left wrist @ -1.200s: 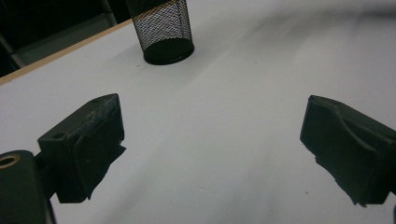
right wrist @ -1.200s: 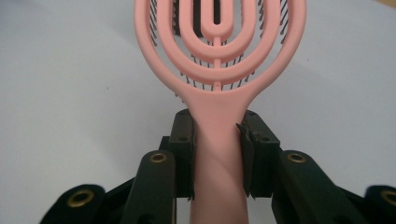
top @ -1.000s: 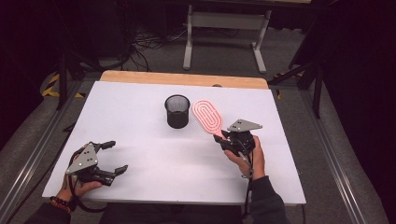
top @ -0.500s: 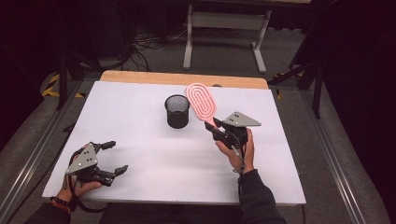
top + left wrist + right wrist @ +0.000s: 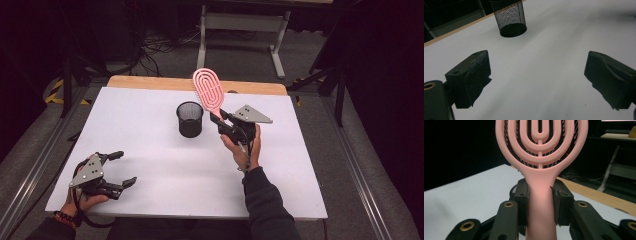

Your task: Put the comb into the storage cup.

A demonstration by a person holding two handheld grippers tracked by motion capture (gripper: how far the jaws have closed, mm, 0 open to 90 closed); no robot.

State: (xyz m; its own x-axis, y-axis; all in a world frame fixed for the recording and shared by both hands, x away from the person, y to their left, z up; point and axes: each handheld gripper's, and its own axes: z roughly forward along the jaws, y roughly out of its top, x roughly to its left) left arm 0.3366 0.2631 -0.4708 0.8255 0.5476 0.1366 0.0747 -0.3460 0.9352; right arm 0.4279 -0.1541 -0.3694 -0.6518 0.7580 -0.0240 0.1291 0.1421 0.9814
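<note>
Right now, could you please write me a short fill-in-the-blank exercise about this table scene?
1. The right gripper is shut on the handle of a pink ____.
2. The mesh cup standing on the white table is coloured ____.
3. The left gripper has its jaws ____, with nothing between them.

Missing words: hairbrush; black; open

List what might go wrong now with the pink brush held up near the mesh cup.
1. The right claw grips the pink hairbrush only by its narrow handle, with the wide head high above, so it may pivot or slip between the pads.
2. The black mesh cup stands free on the white table, and the left claw rests far from it, so a nudge from the brush could tip it.
</note>
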